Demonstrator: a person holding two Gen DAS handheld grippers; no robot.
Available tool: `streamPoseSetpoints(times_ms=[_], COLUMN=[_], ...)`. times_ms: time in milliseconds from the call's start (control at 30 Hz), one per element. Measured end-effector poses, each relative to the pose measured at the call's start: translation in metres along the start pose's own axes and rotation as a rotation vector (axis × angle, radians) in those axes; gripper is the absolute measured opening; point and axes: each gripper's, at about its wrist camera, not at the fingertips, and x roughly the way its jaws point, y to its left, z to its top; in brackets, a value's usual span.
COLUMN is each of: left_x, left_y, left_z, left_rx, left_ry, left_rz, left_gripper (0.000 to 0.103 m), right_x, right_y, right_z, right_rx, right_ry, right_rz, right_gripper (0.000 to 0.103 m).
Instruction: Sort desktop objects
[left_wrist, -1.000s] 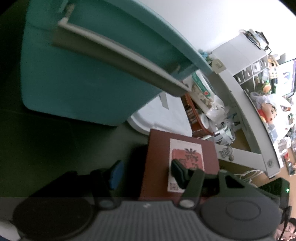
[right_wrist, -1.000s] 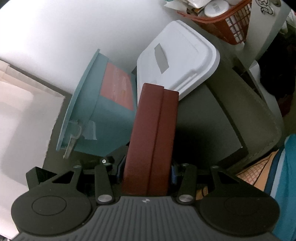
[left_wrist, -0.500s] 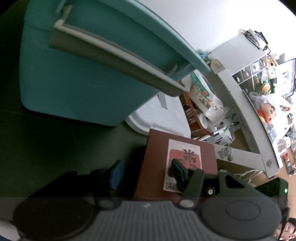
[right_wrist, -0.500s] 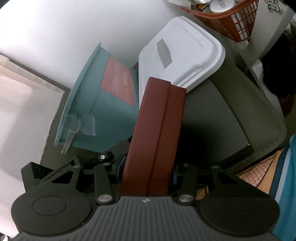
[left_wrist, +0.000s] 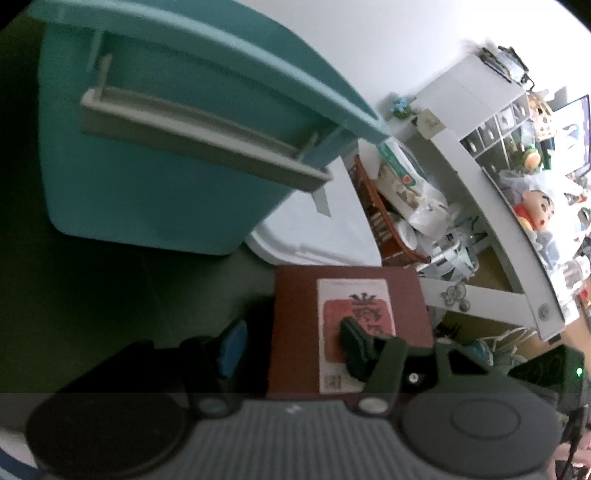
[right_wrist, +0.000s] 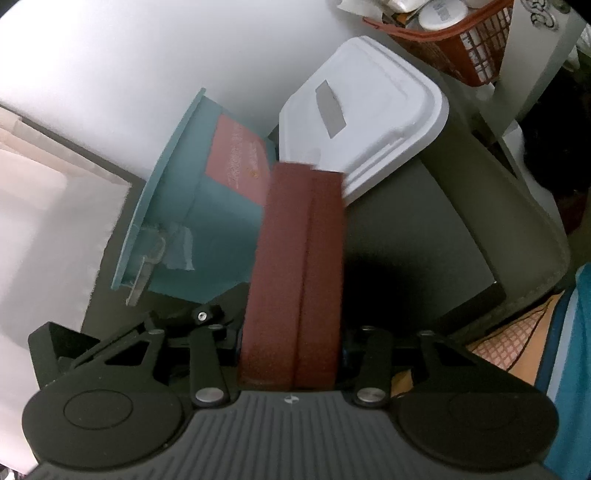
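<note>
Both grippers clamp one red box (right_wrist: 295, 280): the right gripper (right_wrist: 291, 350), just tightened, shows its seamed edge, the left gripper (left_wrist: 291, 343) its label (left_wrist: 354, 328).

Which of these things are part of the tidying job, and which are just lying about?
In the job:
- dark red box, clamped in the right hand-held gripper
- teal bin
- white lid
- left hand-held gripper, one finger across the box's label

Lying about:
- red basket of oddments
- plush doll
- white shelf
</note>
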Motion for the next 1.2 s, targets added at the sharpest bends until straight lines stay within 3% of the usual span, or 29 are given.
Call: streamPoseSetpoints(times_ms=[333, 400, 633, 1200], left_x=[-0.008, -0.038, -0.077, -0.143], left_y=[-0.015, -0.004, 0.004, -0.009], left_z=[0.0, -0.002, -0.007, -0.003], left_rx=[0.005, 0.023, 0.061, 0.138], left_ry=[-0.013, -0.007, -0.002, -0.064], left_rz=[0.06, 0.066, 0.077, 0.108], left_gripper=[0.062, 0.062, 0.067, 0.067], right_x=[-0.011, -0.015, -0.02, -0.04], right_y=[0.0, -0.001, -0.003, 0.003], right_z=[0.002, 0.002, 0.002, 0.0], right_rx=[0.023, 0.035, 0.064, 0.08], right_ry=[-0.047, -0.059, -0.073, -0.129], right_rz=[0.029, 0.037, 0.067, 0.148], right_gripper=[0.044, 0.044, 0.044, 0.044])
